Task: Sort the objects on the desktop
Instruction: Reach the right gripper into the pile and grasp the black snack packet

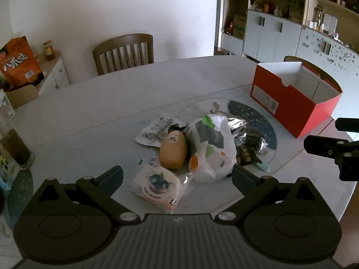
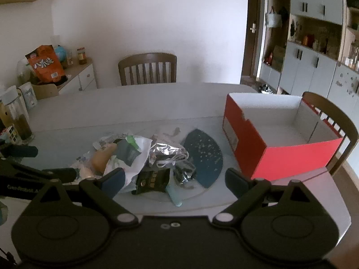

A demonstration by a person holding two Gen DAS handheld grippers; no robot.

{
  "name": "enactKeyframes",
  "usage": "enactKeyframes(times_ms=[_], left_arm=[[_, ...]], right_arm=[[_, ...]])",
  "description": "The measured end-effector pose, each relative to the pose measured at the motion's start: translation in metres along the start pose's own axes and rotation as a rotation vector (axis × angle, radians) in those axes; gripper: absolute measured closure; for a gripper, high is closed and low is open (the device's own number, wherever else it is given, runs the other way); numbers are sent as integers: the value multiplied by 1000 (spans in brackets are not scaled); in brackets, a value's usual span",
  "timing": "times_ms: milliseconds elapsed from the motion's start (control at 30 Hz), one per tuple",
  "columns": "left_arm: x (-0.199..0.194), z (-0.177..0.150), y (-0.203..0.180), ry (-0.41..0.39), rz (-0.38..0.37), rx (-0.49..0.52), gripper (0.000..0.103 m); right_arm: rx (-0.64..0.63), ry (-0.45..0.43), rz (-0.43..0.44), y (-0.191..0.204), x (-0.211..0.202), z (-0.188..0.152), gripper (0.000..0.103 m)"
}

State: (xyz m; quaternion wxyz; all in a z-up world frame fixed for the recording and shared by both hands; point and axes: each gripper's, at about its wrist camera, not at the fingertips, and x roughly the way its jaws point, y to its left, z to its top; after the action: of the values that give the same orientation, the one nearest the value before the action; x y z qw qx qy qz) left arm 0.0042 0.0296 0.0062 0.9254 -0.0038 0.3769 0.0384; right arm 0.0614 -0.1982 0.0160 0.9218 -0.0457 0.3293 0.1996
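Note:
A heap of snack packets lies on the white table [image 1: 112,94]: a blueberry pastry pack [image 1: 157,185], a tan bun [image 1: 174,150], a white plastic bag [image 1: 213,148], a silver foil pack [image 1: 237,125] and a dark packet [image 1: 245,154]. My left gripper [image 1: 177,179] is open, low over the pastry pack. My right gripper [image 2: 175,181] is open above the dark packet [image 2: 152,180] and a mint tube [image 2: 175,194]. The open red box [image 2: 269,139] is empty at the right; it also shows in the left wrist view [image 1: 291,103].
A dark blue fan-shaped mat [image 2: 204,154] lies beside the heap. Wooden chairs [image 2: 148,69] stand behind the table and behind the box. Jars and bottles [image 2: 15,116] stand at the table's left edge. A cabinet with an orange bag [image 2: 46,63] is at the far left.

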Motion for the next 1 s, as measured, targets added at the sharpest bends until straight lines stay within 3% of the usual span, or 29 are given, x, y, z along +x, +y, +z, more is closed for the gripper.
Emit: enactKeyframes(times_ms=[367, 667, 1000], left_arm=[[14, 2, 6, -14, 38, -45, 0], [40, -10, 9, -17, 95, -71, 0], [74, -27, 11, 19, 128, -61, 0]], right_arm=[[-41, 8, 52, -8, 26, 7, 9], [-51, 43, 108, -24, 63, 9, 15], [-60, 98, 103, -34, 109, 3, 27]])
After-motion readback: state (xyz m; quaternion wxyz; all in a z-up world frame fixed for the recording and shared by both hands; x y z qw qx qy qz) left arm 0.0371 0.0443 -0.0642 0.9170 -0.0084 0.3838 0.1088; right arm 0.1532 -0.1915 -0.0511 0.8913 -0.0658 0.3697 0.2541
